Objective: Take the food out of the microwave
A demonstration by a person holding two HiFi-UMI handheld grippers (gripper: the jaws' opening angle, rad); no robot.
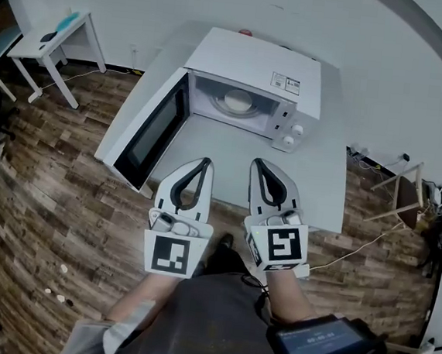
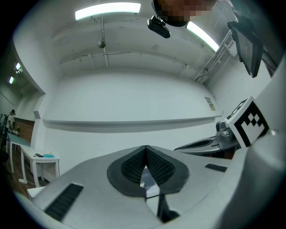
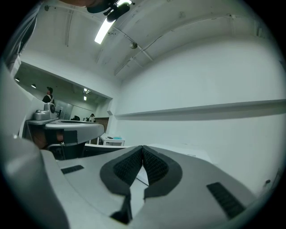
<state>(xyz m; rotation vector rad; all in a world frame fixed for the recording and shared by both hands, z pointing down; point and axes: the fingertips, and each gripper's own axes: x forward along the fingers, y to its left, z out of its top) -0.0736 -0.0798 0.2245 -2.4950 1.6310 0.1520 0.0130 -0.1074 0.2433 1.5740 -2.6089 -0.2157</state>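
Observation:
A white microwave [image 1: 255, 63] stands at the back of a pale table [image 1: 231, 154], its door [image 1: 154, 131] swung wide to the left. Inside the lit cavity lies a round pale plate of food [image 1: 238, 100]. My left gripper [image 1: 204, 161] and right gripper [image 1: 258, 163] hover side by side over the table in front of the microwave, short of its opening. Both are shut with nothing between the pads. In the left gripper view my left gripper [image 2: 146, 147] points at a white wall, and in the right gripper view my right gripper [image 3: 142, 147] does the same; neither view shows the food.
A small white side table [image 1: 51, 39] stands on the wood floor at the far left. A wooden stool [image 1: 402, 194] and cables lie to the right of the table. A screen device [image 1: 322, 341] is strapped to the person's right forearm.

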